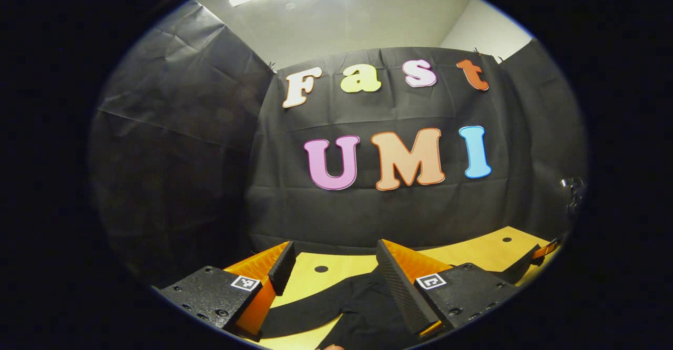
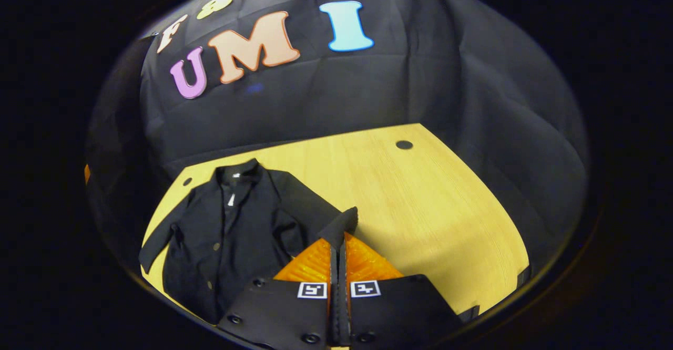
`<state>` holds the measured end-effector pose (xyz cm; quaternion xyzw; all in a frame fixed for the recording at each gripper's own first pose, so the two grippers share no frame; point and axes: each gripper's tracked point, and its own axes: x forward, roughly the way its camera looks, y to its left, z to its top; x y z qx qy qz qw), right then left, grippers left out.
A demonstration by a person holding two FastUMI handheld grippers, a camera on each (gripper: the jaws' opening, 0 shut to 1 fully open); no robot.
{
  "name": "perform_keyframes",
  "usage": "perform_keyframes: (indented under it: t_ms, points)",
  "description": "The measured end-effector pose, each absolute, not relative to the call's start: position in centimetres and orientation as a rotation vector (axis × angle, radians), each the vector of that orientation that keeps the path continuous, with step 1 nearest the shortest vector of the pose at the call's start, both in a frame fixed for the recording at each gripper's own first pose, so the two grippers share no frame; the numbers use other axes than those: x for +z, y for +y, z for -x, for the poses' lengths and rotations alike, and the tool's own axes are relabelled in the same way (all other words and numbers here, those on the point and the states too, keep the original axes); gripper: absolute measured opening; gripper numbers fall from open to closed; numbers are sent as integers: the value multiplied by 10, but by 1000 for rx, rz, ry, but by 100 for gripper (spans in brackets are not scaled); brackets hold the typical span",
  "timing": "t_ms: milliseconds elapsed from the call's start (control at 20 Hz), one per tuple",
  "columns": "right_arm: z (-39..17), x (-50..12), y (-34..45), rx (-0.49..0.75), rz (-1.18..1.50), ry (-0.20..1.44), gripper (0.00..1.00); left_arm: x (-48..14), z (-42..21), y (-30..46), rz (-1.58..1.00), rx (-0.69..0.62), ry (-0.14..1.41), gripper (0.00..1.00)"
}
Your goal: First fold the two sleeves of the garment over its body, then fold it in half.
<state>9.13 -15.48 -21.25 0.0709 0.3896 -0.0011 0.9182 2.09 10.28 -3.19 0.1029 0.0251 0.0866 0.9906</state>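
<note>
garment (image 2: 231,234) lies flat on table (image 2: 420,203), left of pressed-together right gripper (image 2: 342,221), under parted left gripper (image 1: 331,266).

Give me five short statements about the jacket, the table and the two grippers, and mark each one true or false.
1. The right gripper is shut on the end of a sleeve of the black jacket. True.
2. The left gripper is shut. False: its fingers stand apart, open.
3. The jacket lies on a wooden table. True.
4. The jacket is already folded in half. False: it lies spread out, collar toward the wall.
5. The other sleeve is folded over the body. False: it stretches outward.
</note>
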Motion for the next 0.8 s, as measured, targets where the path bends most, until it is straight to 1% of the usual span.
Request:
perform_keyframes:
  t_ms: [100,150,200,300,350,600,650,700,800]
  points:
    - [-87,-180,-155,29,-99,722,2,-32,-16,120,-202,192,55,92]
    - [-87,-167,-153,50,-82,664,0,-32,-14,128,-198,200,56,92]
    - [-81,-154,-153,70,-65,643,2,-32,-10,136,-194,210,58,94]
    - [-77,-137,-146,111,-25,587,2,-32,-5,151,-184,227,62,94]
    - [-73,-130,-143,132,-5,578,2,-31,-3,159,-181,237,60,92]
    - [-63,-91,-134,223,7,547,2,-31,11,199,-179,282,68,92]
    - [-61,-81,-132,236,1,540,2,-31,13,207,-179,291,73,94]
    - [-61,-71,-130,248,0,529,2,-32,16,215,-180,300,75,94]
    - [-62,-72,-125,276,-5,517,2,-32,22,229,-184,318,80,94]
